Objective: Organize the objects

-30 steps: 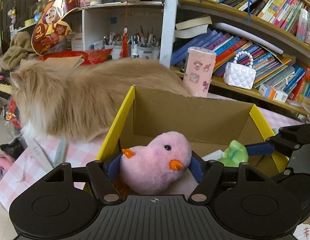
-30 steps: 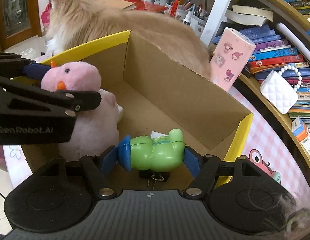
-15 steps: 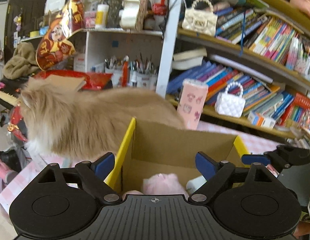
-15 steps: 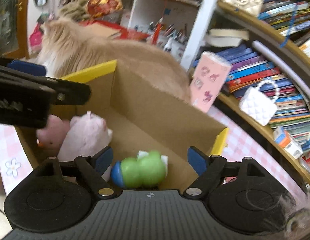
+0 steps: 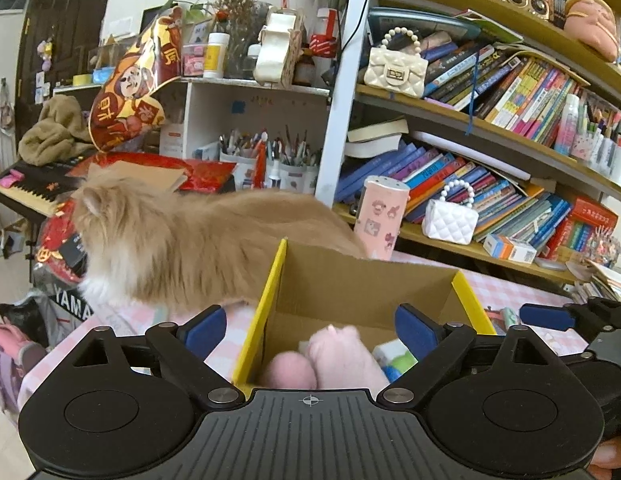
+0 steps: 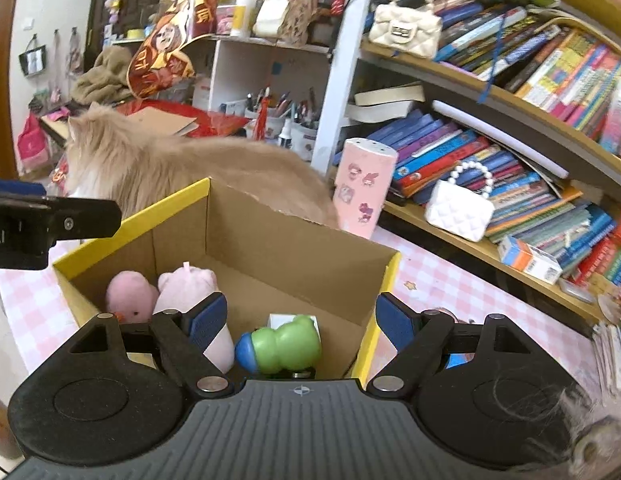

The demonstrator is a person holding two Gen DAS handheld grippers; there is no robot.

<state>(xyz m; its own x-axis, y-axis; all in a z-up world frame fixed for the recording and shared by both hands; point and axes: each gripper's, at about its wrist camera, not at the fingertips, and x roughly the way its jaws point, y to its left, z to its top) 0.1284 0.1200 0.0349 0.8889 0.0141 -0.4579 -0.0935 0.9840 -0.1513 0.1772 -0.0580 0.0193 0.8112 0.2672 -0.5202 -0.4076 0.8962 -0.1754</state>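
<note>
A cardboard box (image 5: 266,308) with yellow edges (image 6: 294,248) stands on the pink checked tablecloth. Inside it lie a pink chick plush (image 6: 128,294), a second pink plush (image 6: 186,284) and a green toy with a blue end (image 6: 282,344). My left gripper (image 5: 310,326) hovers above the box's near left corner; its jaws are opening and hold nothing. The chick (image 5: 288,372) lies below it, free of the pads. My right gripper (image 6: 301,316) hangs open over the box's near right side, with the green toy lying loose beneath it.
A fluffy tan cat (image 5: 182,240) stands on the table right behind the box. A pink sticker-covered canister (image 5: 380,220) stands at the far right corner. Crowded bookshelves (image 5: 490,184) with a white purse (image 5: 450,220) run along the back. Pen cups (image 5: 266,160) sit behind the cat.
Both grippers let go of their toys: the pink chick and the green toy now lie in the box. Both grippers opened, rose and drew back from the box.
</note>
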